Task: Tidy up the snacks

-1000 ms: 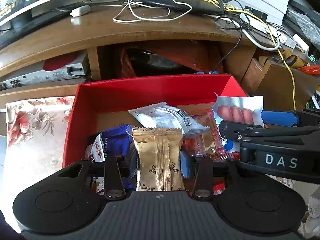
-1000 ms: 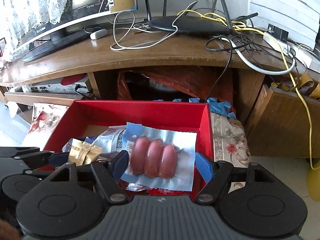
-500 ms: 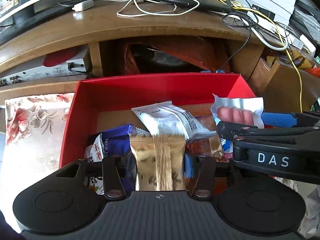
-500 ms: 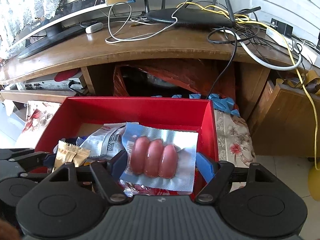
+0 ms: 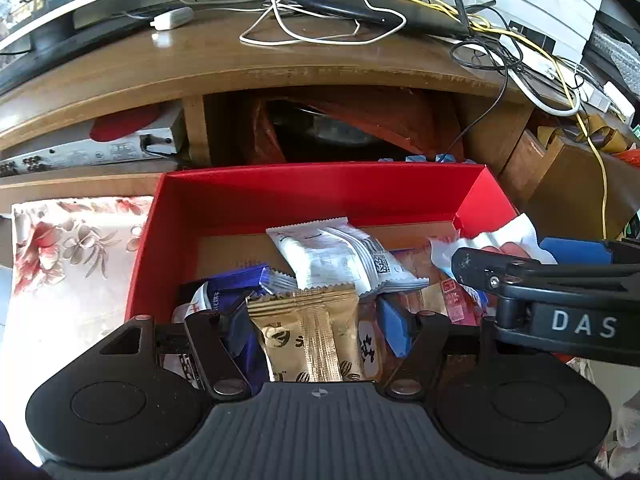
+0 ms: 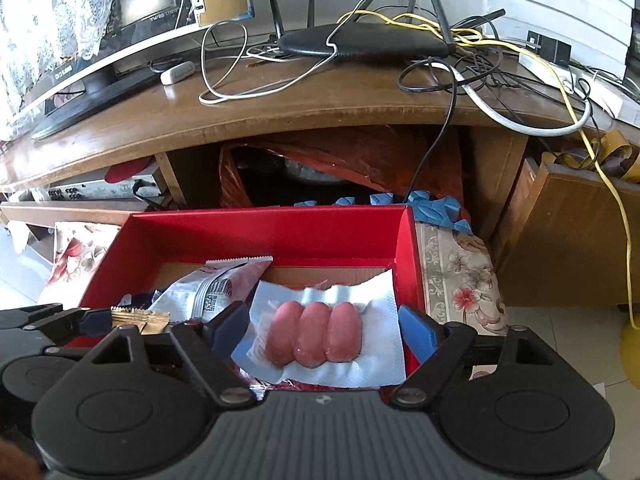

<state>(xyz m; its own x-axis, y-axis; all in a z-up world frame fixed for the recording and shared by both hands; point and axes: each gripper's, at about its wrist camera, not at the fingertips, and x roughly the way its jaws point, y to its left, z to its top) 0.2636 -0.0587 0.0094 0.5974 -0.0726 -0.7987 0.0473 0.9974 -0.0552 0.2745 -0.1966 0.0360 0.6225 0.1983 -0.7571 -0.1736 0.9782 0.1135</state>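
Note:
An open red box [image 5: 320, 172] holds loose snack packets: a white one [image 5: 340, 256], a blue one [image 5: 228, 292] and others underneath. A gold packet [image 5: 308, 332] lies on the pile between the blue pads of my left gripper [image 5: 316, 332]. Its jaws are opening, and a gap shows beside the right pad [image 5: 394, 332]. In the right wrist view, a clear pack of three pink sausages [image 6: 316, 338] rests flat at the right end of the red box [image 6: 272, 216]. My right gripper [image 6: 322, 332] straddles it with jaws opening, and the pads no longer squeeze it.
A wooden TV stand [image 6: 320, 116] behind the box carries a router [image 6: 360, 42], a monitor and tangled cables. A floral cloth [image 5: 68, 248] lies under the box. A silver device [image 5: 92, 152] sits on the shelf at the left, and a brown cabinet [image 6: 568, 232] stands at the right.
Both pairs of jaws have spread wider. The gold packet has come free of the left pads. The sausage pack has flattened and sunk lower into the box.

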